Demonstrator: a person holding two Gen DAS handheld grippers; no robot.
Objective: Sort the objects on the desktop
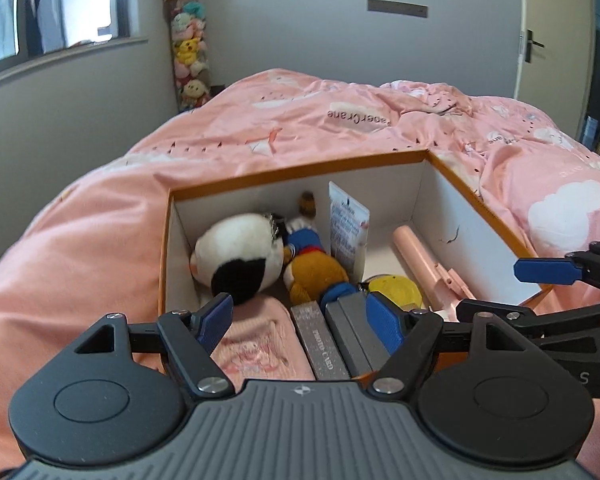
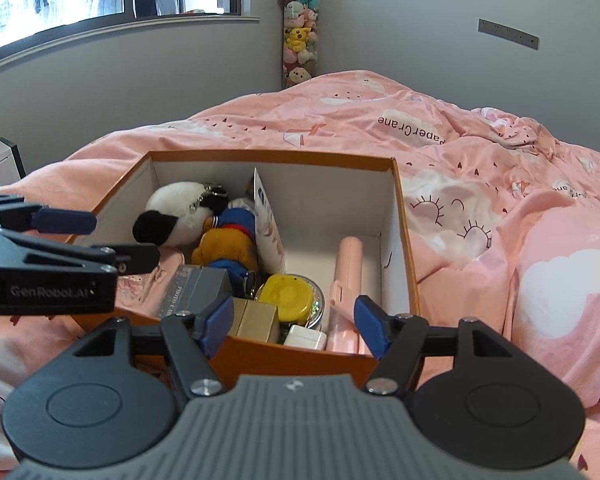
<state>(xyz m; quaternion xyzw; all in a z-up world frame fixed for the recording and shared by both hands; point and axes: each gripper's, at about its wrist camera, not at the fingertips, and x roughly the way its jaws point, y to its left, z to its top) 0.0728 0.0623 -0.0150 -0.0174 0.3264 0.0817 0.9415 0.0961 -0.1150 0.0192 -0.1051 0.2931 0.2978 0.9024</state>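
Orange box on the pink duvet, near edge hidden behind both grippers; jaws spread, nothing grasped, contents just beyond the fingertips.

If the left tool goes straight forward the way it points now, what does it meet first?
Probably the grey photo card boxes at the near end of the orange box, right between the open left tool's fingers; depth is unclear.
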